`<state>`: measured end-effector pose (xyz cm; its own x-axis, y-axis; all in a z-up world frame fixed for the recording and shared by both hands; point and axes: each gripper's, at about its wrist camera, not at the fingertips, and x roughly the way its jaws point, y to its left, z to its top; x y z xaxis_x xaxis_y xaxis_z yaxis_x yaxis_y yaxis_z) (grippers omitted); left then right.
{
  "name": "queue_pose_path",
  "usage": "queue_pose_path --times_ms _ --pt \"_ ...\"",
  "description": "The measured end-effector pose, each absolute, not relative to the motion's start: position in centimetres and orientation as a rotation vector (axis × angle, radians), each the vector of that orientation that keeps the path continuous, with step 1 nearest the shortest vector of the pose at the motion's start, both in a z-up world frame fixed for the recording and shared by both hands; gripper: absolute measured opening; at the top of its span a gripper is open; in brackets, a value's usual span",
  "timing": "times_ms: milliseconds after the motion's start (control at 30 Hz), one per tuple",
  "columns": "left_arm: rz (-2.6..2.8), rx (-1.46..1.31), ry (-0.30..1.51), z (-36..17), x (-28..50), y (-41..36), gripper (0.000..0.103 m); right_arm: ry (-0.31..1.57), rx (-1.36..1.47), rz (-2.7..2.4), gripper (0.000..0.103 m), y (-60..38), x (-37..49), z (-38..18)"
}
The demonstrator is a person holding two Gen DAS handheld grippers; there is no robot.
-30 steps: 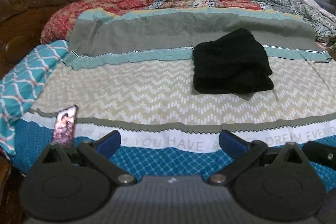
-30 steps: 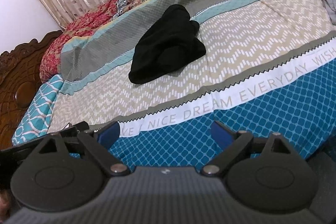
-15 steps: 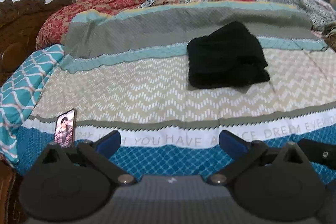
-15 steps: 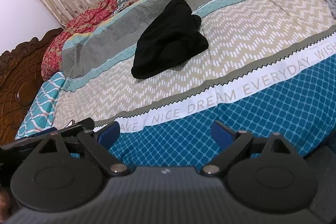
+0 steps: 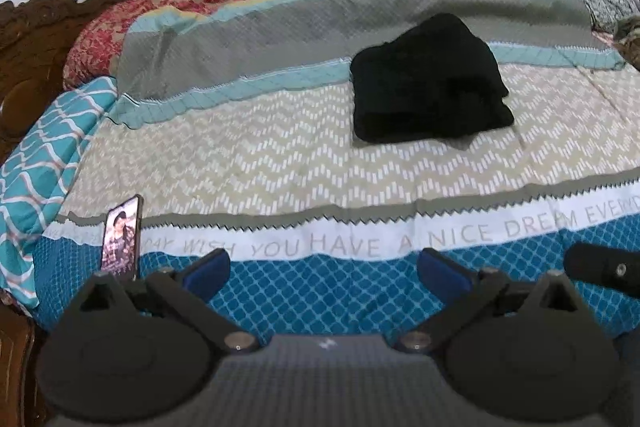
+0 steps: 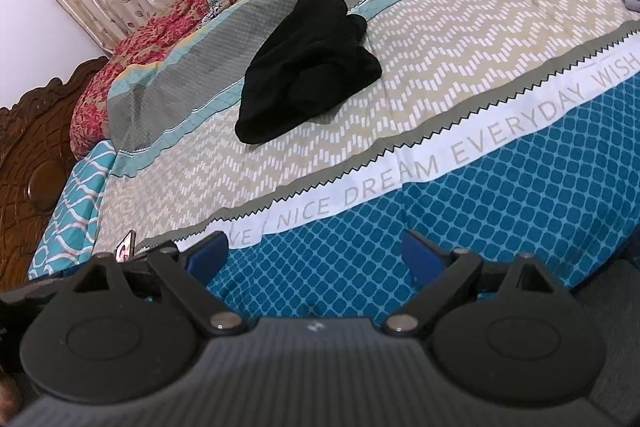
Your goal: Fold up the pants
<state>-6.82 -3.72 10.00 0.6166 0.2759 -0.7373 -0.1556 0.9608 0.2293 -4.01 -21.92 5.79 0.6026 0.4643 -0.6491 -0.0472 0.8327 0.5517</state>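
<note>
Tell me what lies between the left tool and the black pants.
Only bare bedspread, no objects, between the left tool and the black pants; the left wrist view shows it.

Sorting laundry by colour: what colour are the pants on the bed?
Black pants; clearest in the left wrist view.

We hold our left gripper (image 5: pixel 323 269) and our right gripper (image 6: pixel 315 253) low at six o'clock in their views, both with blue-padded jaws spread wide and empty, fingers aimed toward twelve o'clock, the two side by side.
</note>
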Motion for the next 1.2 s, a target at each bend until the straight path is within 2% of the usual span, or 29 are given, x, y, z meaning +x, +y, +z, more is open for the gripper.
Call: queue_pose_path --times_ms 200,1200 --pt "0.224 0.099 0.929 9.2 -6.7 -3.6 0.103 0.895 0.528 0.308 0.095 -22.0 -3.9 5.4" --pt "0.236 0.111 0.967 8.0 -6.5 -3.5 0.103 0.93 0.537 0.303 0.095 -22.1 -3.7 4.8"
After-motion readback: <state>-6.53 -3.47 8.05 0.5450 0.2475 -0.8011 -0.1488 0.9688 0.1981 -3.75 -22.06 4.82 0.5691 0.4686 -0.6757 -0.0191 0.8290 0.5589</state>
